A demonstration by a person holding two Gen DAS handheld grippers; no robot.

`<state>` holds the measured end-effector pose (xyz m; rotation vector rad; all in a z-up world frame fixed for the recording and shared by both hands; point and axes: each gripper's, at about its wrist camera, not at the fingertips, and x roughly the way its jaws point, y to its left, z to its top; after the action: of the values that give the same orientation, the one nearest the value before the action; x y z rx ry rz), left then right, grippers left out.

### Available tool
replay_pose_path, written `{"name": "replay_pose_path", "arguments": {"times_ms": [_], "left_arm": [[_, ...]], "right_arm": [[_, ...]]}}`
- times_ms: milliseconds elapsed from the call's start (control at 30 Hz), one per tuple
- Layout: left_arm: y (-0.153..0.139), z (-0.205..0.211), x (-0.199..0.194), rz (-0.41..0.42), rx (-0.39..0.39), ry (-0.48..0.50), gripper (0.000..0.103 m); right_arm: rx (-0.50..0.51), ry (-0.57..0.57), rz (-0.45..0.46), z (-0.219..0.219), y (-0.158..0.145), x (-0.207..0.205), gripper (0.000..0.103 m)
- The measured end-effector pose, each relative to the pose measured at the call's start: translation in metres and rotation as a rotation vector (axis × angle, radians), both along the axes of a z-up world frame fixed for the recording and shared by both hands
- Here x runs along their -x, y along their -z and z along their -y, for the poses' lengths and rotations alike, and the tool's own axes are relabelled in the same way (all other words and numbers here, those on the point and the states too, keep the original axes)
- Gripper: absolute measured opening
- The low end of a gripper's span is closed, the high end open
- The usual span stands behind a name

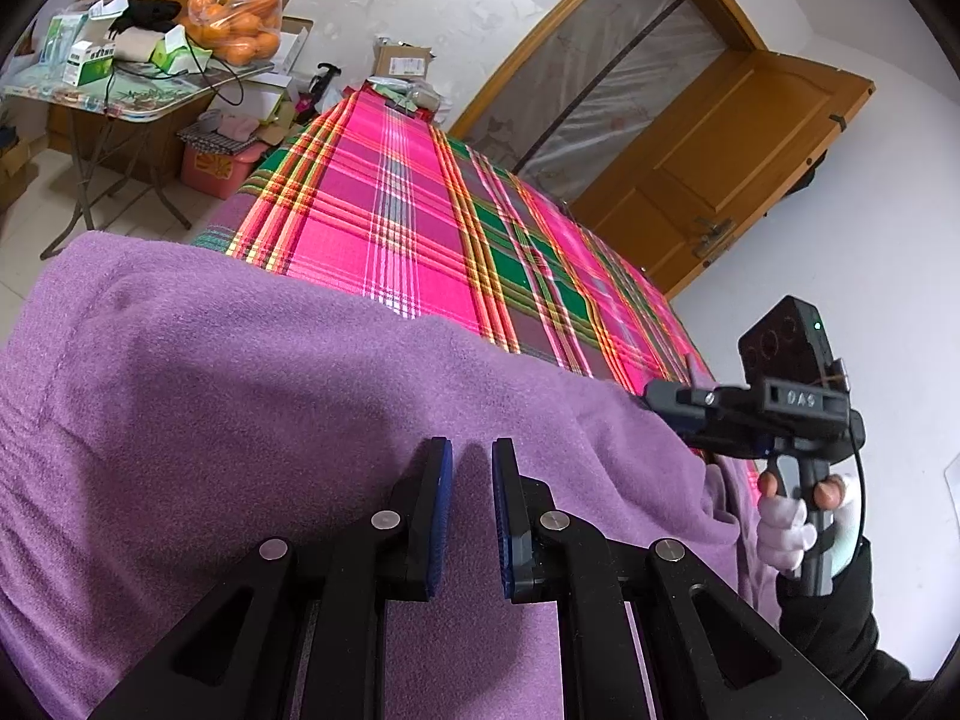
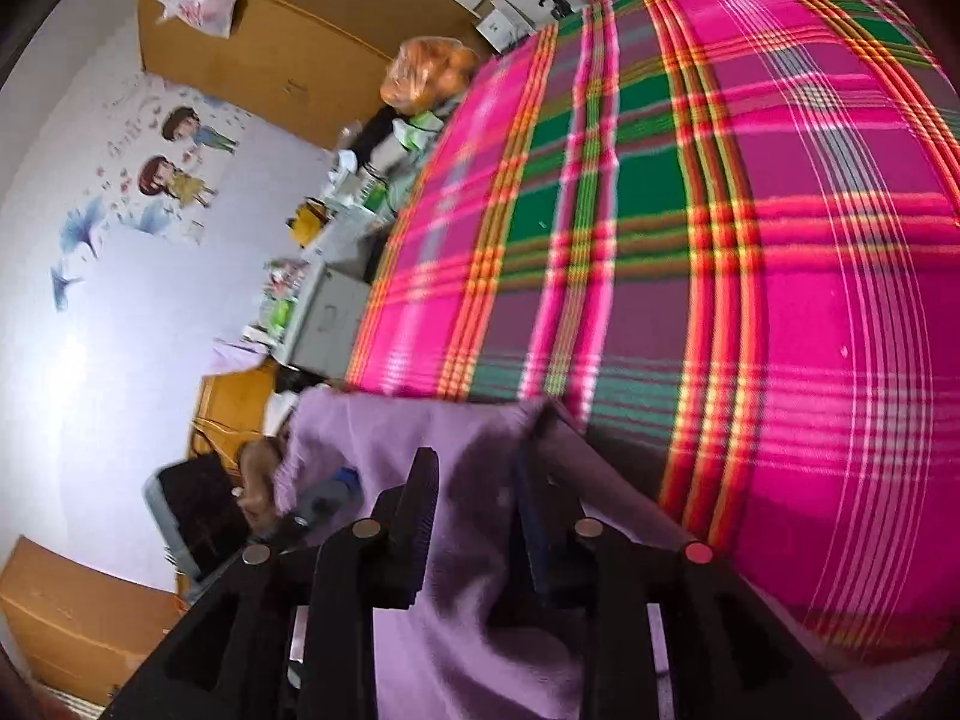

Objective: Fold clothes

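Observation:
A purple fleece garment (image 1: 252, 372) lies across the near end of a bed with a pink and green plaid sheet (image 1: 384, 192). My left gripper (image 1: 471, 456) stands over it, its blue pads nearly together with a pinch of the fleece in the narrow gap. My right gripper (image 1: 657, 396), held by a white-gloved hand (image 1: 780, 528), reaches the garment's right edge. In the right wrist view the right gripper (image 2: 477, 456) stands with its jaws apart. The purple garment (image 2: 456, 630) sags loosely between them, and one corner lies over the right finger (image 2: 549, 420).
A folding table (image 1: 120, 90) with boxes and a bag of oranges (image 1: 237, 21) stands past the bed's left side. A wooden door (image 1: 738, 162) is on the right. Boxes (image 1: 402, 60) crowd the bed's far end. The plaid sheet (image 2: 750, 240) stretches ahead of the right gripper.

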<state>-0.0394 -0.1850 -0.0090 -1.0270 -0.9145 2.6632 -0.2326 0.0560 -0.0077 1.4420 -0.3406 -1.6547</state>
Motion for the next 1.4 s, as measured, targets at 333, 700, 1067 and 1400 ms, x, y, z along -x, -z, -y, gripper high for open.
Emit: {"name": "replay_pose_path", "arguments": {"times_ms": [333, 700, 1067, 1400], "left_arm": [[0.0, 0.0, 0.0, 0.001, -0.001, 0.0, 0.012], [0.0, 0.002, 0.0, -0.001, -0.003, 0.0, 0.012], [0.0, 0.004, 0.001, 0.003, -0.003, -0.001, 0.012], [0.001, 0.006, -0.002, -0.002, -0.008, 0.0, 0.012]], "right_arm": [[0.018, 0.046, -0.044, -0.008, -0.008, 0.01, 0.006], [0.018, 0.043, -0.018, -0.026, -0.002, 0.01, 0.019], [-0.036, 0.047, -0.113, -0.007, -0.006, 0.013, 0.002], [-0.088, 0.08, -0.239, -0.025, -0.031, 0.03, 0.002]]}}
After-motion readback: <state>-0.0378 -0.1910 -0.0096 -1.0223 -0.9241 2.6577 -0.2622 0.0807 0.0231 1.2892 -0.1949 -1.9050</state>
